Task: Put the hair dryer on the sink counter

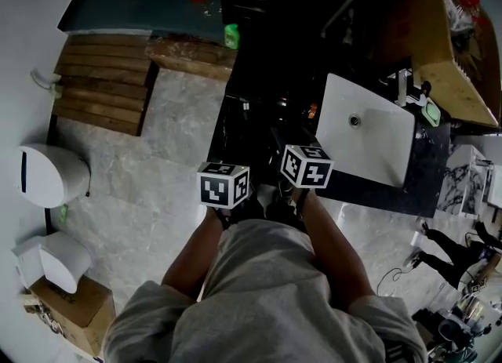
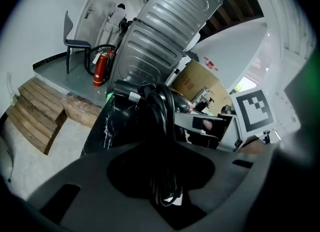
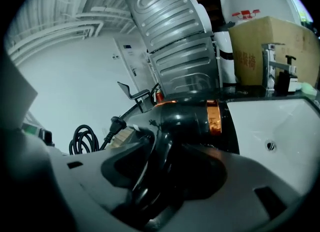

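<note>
- The hair dryer [image 3: 192, 118], glossy black with a copper-orange band round its barrel, is lying sideways with its banded end pointing toward the white basin [image 1: 369, 130]. Its handle is reaching down between the widely parted jaws of the right gripper [image 3: 172, 148].
- Its black cord [image 2: 161, 121], folded into a bundle, is sitting pinched in the left gripper [image 2: 162, 156], and the plug [image 3: 115, 124] is sticking out free.
- The sink counter [image 1: 235, 138], black with white veining, is stretching out beneath the dryer, holding the basin.
</note>
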Motion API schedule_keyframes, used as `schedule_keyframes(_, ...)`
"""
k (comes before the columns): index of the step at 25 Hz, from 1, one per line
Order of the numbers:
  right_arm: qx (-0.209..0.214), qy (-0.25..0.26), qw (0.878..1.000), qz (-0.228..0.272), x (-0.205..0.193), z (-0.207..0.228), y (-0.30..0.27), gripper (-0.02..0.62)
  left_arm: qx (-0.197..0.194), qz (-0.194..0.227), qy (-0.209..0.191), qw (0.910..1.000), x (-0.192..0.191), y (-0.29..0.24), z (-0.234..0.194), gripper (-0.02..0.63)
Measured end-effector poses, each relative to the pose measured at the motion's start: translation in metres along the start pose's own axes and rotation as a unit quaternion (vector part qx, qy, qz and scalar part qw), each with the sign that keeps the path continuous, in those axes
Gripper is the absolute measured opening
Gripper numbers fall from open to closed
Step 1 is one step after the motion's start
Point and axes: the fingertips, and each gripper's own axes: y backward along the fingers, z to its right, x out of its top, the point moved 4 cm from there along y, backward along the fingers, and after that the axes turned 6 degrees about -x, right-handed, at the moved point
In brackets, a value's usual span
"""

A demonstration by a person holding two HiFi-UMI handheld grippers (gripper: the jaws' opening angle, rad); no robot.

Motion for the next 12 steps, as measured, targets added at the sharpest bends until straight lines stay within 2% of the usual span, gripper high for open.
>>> schedule_keyframes(5,0.014,0.035,0.999,0.016,0.003,0.003,0.020,0.224,0.014,0.001,0.004,0.9999,-0.003,-0.001,0.000,0.115)
schedule_keyframes(12,0.028,0.049,0.998,0.037,-0.001,0.012,0.044,0.213,0.035,0.009,0.024,0.9991,-0.007,0.002,-0.003,0.115)
